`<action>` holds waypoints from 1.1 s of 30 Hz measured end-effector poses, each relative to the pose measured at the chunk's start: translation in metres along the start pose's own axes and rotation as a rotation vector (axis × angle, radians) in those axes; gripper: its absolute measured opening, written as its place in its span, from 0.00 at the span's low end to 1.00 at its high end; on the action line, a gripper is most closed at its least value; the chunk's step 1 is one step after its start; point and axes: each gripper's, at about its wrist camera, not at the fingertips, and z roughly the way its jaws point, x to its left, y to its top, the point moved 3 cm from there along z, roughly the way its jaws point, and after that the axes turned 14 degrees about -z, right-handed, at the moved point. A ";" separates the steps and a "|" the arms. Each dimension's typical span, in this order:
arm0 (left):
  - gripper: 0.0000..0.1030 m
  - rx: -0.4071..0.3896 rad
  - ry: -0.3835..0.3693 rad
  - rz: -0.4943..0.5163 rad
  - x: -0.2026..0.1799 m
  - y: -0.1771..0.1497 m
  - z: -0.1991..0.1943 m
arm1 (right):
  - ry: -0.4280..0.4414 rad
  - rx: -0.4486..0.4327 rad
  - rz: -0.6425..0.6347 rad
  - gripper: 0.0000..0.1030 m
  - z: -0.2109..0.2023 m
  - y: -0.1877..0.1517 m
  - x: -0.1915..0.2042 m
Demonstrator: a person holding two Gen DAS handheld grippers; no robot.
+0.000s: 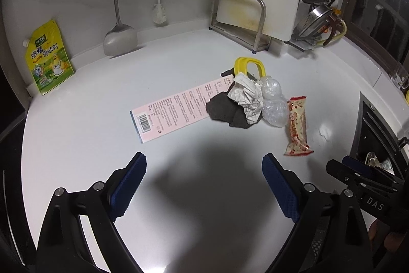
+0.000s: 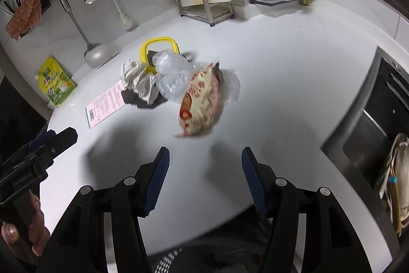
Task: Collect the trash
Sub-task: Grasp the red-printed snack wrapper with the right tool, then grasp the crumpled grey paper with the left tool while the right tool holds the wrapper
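A heap of trash lies mid-counter: a long pink flat box (image 1: 176,109), a dark crumpled scrap (image 1: 225,111), crumpled lined paper (image 1: 246,94), clear plastic wrap (image 1: 274,104) and a yellow plastic ring (image 1: 250,65) behind them. A red-and-cream snack wrapper (image 1: 297,127) lies to the right of the heap. My left gripper (image 1: 204,160) is open and empty, short of the heap. In the right wrist view the snack wrapper (image 2: 202,99) is blurred, just ahead of my right gripper (image 2: 205,154), which is open with nothing between its fingers. The plastic wrap (image 2: 171,78) and pink box (image 2: 104,104) lie beyond.
A yellow-green seasoning pouch (image 1: 48,60) leans on the back wall beside a hanging ladle (image 1: 118,37) and brush. A metal rack with a cutting board (image 1: 240,17) stands at the back. The sink (image 2: 370,124) drops off at the right. A hand (image 2: 25,229) holds the left gripper.
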 end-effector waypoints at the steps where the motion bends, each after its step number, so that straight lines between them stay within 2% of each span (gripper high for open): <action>1: 0.87 -0.002 0.001 -0.002 -0.001 0.001 0.003 | -0.007 0.002 -0.003 0.55 0.006 0.005 0.001; 10: 0.87 0.009 -0.007 -0.021 -0.002 0.003 0.016 | 0.011 0.008 -0.008 0.56 0.037 0.025 0.008; 24: 0.87 0.026 -0.013 -0.034 0.000 0.005 0.024 | -0.078 0.065 0.030 0.55 0.080 0.040 -0.001; 28: 0.87 0.022 -0.018 -0.030 -0.004 0.007 0.026 | -0.074 0.066 -0.006 0.39 0.081 0.041 0.003; 33: 0.87 0.018 -0.026 -0.025 -0.012 0.010 0.031 | -0.059 0.029 -0.014 0.34 0.070 0.040 0.001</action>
